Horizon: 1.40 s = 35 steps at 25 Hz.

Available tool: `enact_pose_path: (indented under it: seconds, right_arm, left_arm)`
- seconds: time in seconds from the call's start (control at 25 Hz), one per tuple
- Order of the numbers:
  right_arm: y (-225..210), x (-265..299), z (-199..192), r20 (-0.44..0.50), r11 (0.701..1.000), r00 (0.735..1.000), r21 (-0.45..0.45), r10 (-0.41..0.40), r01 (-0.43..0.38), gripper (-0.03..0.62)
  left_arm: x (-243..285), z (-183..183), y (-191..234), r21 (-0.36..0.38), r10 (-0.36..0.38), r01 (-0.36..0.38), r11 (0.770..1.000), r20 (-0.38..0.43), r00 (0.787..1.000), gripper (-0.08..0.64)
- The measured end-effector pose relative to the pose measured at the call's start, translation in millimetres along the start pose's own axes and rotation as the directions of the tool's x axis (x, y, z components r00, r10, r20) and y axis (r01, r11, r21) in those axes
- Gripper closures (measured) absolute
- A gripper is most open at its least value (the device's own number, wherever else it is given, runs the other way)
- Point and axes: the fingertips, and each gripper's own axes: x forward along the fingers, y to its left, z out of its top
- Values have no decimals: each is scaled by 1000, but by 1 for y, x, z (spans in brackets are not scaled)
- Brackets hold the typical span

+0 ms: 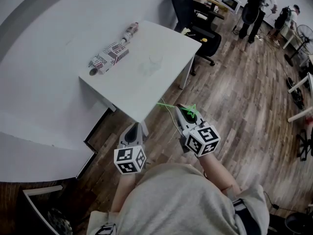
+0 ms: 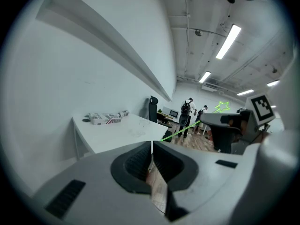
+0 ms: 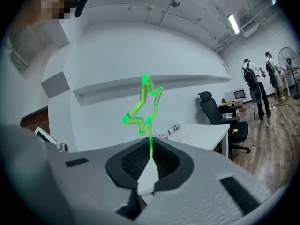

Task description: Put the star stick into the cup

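In the head view, the white table (image 1: 132, 87) stands with its far side along the wall (image 1: 44, 43). Its near corner points at the person, and open wood floor (image 1: 244, 111) spreads to the right, past an office chair (image 1: 195, 18). The clear cup (image 1: 155, 60) stands mid-table, well apart from a printed carton (image 1: 110, 55) near the wall edge. Both tools hang off the table, just short of its near corner: the left tool (image 1: 138, 128) and the right tool (image 1: 182, 109), which carries the green star stick (image 1: 190, 112). In the left gripper view, the left tool's jaws meet at their tips with nothing between them. In the right gripper view, the right tool is clamped on the stick's shaft, with the star upright above the jaws.
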Motion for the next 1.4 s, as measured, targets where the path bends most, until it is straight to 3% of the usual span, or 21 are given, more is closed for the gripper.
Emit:
enact_pose_path:
  seconds: [0.56,1.4]
  right_arm:
    - [-36,44,11,8,999,999,-6,-35,35,581]
    - [-145,211,52,-22,1000,999,-21,-24,24,581]
  left_arm:
    - [46,10,27,-6,13,-13,1000,-17,1000,546]
    - [203,76,76,-8,68,-68,998,-28,997,546]
